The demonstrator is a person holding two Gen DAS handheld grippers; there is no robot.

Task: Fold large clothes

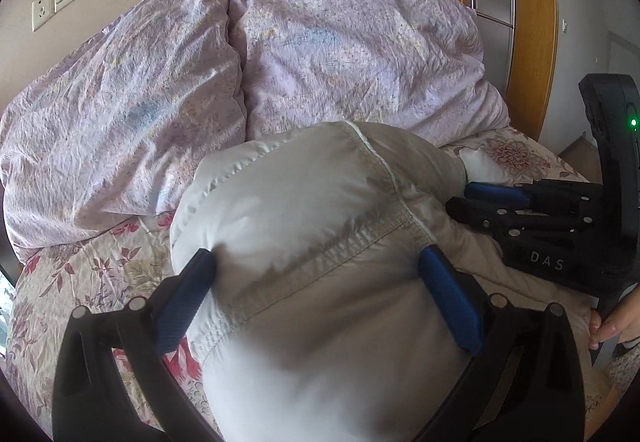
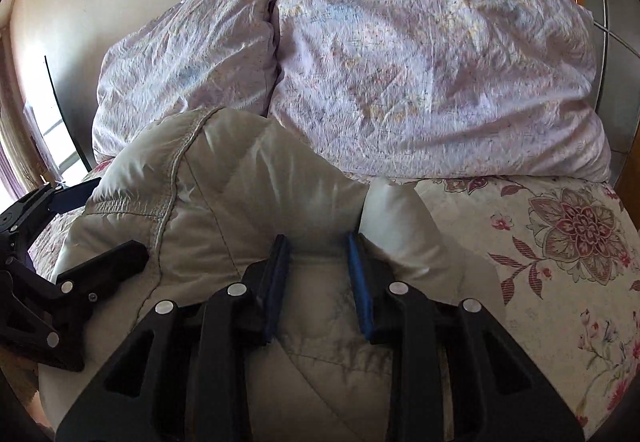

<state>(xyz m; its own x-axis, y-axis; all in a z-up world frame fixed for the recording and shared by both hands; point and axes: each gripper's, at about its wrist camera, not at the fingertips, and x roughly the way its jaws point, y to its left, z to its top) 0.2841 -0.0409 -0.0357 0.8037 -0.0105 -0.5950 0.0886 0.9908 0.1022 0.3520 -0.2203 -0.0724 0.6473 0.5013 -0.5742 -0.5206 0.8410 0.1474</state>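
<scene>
A puffy white jacket (image 1: pixel 320 181) lies bunched on the bed, its stitched seam running across the top. My left gripper (image 1: pixel 316 256) straddles the wide bundle, and both blue pads dent the padding, so it is shut on the jacket. To its right, my right gripper (image 1: pixel 460 197) pinches the jacket's side, its fingers close together. In the right wrist view the jacket (image 2: pixel 224 193) bulges up between the narrow-set fingers of my right gripper (image 2: pixel 318 240), which is shut on a fold. My left gripper (image 2: pixel 116 215) shows at the left edge, against the jacket.
Two lilac crumpled pillows (image 1: pixel 340 53) (image 2: pixel 420 73) stand just behind the jacket. A floral bedsheet (image 1: pixel 100 270) (image 2: pixel 560 242) covers the bed. A wall socket (image 1: pixel 40 13) and a wooden door frame (image 1: pixel 532 21) lie beyond. A person's hand (image 1: pixel 612 326) grips the right tool's handle.
</scene>
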